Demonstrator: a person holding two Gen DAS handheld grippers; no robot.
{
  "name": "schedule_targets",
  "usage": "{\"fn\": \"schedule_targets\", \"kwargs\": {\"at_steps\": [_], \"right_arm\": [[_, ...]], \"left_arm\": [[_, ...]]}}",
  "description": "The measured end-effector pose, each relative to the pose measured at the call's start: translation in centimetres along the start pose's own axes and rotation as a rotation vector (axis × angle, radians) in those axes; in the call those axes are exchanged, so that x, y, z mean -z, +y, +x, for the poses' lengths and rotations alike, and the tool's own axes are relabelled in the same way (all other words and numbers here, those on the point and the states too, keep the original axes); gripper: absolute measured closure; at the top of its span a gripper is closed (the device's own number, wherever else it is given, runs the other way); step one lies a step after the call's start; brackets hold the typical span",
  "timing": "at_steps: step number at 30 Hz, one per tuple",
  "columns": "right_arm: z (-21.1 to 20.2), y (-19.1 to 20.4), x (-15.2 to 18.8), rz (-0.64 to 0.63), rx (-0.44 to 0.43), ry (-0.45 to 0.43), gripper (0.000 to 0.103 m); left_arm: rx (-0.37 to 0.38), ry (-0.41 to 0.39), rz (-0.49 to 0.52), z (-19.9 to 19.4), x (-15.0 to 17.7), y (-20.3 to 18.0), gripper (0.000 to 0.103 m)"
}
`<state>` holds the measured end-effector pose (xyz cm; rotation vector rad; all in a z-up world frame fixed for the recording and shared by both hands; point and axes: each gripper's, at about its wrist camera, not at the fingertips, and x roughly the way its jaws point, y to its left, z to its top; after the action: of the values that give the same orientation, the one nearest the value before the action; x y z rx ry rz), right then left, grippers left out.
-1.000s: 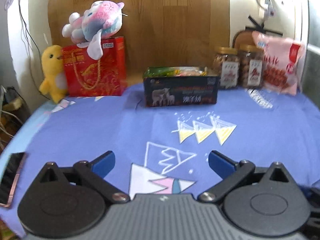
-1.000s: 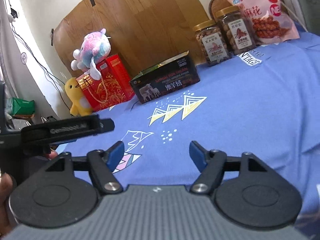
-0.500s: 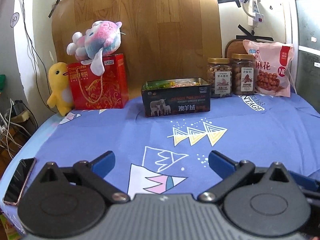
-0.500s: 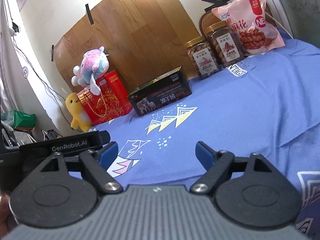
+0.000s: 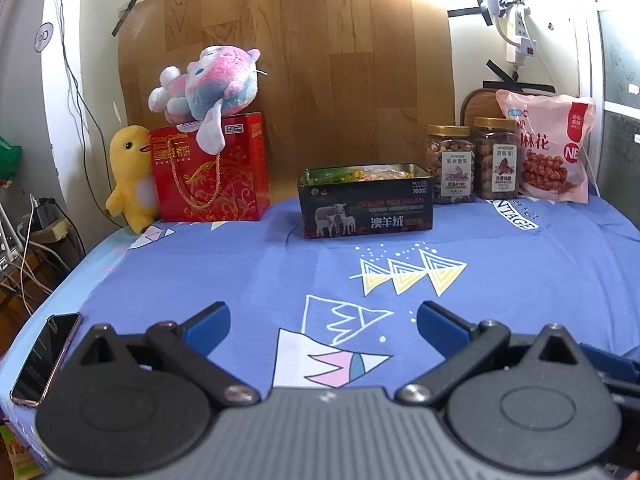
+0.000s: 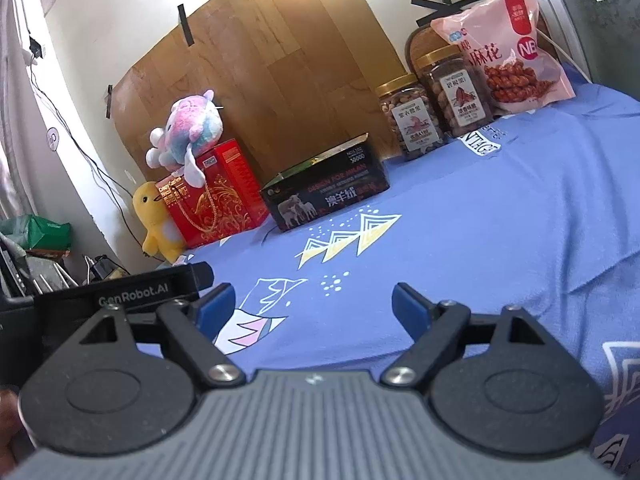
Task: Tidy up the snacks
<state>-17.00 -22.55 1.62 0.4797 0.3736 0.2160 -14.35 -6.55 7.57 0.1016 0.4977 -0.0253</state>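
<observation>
The blue-sheeted bed (image 5: pixel 200 280) carries everything. At its far edge the pink snack bag (image 5: pixel 552 152) leans rightmost, two nut jars (image 5: pixel 472 164) just beside it, the filled tin (image 5: pixel 366 204) straight ahead, long side facing. Left claw (image 5: pixel 323 320) and right claw (image 6: pixel 313 304) both gape empty, well apart from them; neither is clearly nearer.

Both grippers: blue fingers (image 5: pixel 208 322), black linkages with silver screws, ribbed grey body.
</observation>
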Motion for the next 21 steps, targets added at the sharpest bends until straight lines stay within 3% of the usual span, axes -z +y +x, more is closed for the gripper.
{"fn": "schedule_targets", "kwargs": {"at_steps": [21], "right_arm": [[-0.26, -0.09, 0.27, 0.026, 0.032, -0.018, 0.013]], "left_arm": [[0.001, -0.002, 0.045, 0.42, 0.67, -0.49, 0.000]]}}
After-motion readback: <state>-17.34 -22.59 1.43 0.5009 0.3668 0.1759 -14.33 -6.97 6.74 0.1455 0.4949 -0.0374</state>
